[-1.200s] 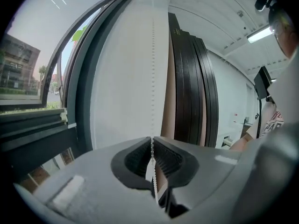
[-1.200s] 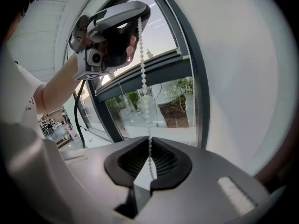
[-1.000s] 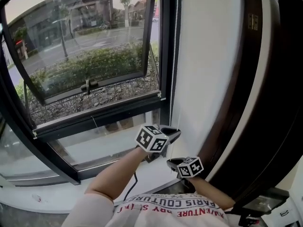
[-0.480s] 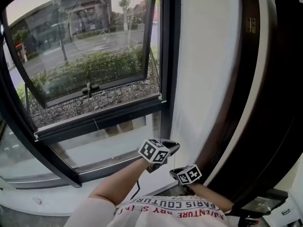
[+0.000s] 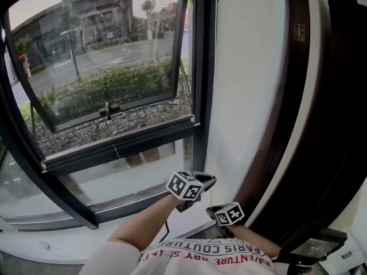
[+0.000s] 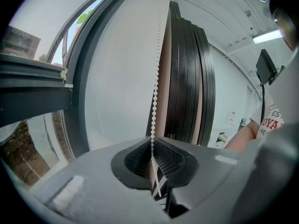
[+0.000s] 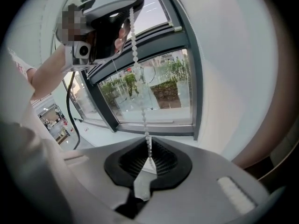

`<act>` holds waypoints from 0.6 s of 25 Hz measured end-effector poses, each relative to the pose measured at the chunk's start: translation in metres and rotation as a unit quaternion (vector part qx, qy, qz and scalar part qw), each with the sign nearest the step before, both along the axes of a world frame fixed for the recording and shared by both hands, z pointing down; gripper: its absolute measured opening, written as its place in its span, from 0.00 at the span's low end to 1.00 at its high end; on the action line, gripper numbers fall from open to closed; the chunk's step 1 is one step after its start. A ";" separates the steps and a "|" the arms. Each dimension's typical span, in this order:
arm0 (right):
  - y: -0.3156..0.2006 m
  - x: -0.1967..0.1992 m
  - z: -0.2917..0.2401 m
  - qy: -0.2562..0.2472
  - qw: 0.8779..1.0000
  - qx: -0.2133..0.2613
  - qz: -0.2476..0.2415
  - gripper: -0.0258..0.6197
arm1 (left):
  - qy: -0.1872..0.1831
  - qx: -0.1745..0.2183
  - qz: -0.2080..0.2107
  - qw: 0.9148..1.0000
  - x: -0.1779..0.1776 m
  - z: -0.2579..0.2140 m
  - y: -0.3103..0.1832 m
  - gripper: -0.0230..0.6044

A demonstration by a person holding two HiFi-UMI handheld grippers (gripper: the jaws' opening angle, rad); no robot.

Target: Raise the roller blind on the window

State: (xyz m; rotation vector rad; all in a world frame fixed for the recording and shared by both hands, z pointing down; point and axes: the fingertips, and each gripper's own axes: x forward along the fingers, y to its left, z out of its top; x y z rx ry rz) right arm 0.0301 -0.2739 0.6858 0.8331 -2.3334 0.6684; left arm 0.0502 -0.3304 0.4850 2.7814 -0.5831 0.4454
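Roller blind: only its bead chain (image 6: 157, 73) shows, 1 strand of white beads. It hangs beside the right upright of the window frame (image 5: 200, 96), between that upright and the white wall (image 5: 246, 85).

Left gripper (image 6: 152, 158): jaws closed on the chain, beads running down into the ribbed pads. Right gripper (image 7: 148, 164): jaws also clamped on the same strand, just below the left; the chain runs taut between the 2.

Clearance: both grippers sit low, near the sill (image 5: 34, 242). The dark curved panel (image 5: 321, 125) stands close on the right gripper's right. There is free room to the left over the sill and upward along the chain.

Count: 2 grippers, 1 chain, 1 sash (image 5: 149, 95) tilted outward, with 1 handle (image 5: 107, 106) on its lower rail.

Room: white sill and white wall indoors. A hedge (image 5: 103, 85), a street and buildings lie outside the glass. The person's forearm (image 5: 143, 216) and printed shirt (image 5: 200, 256) are at the bottom edge of the head view.
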 end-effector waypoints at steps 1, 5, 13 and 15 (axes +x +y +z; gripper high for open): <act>0.001 0.000 -0.002 -0.005 1.000 0.010 -0.001 0.07 | 0.003 0.002 0.002 1.000 -0.001 -0.002 0.002 0.07; -0.004 0.001 -0.015 -0.029 0.999 0.041 -0.010 0.06 | 0.014 0.019 0.000 1.000 -0.006 -0.011 0.007 0.07; -0.016 0.004 -0.091 -0.076 0.990 0.122 0.005 0.23 | 0.068 0.037 -0.057 0.995 -0.025 -0.026 0.007 0.18; -0.013 0.002 -0.109 -0.086 0.985 0.149 0.004 0.29 | 0.088 0.041 -0.069 0.993 -0.031 -0.033 0.009 0.20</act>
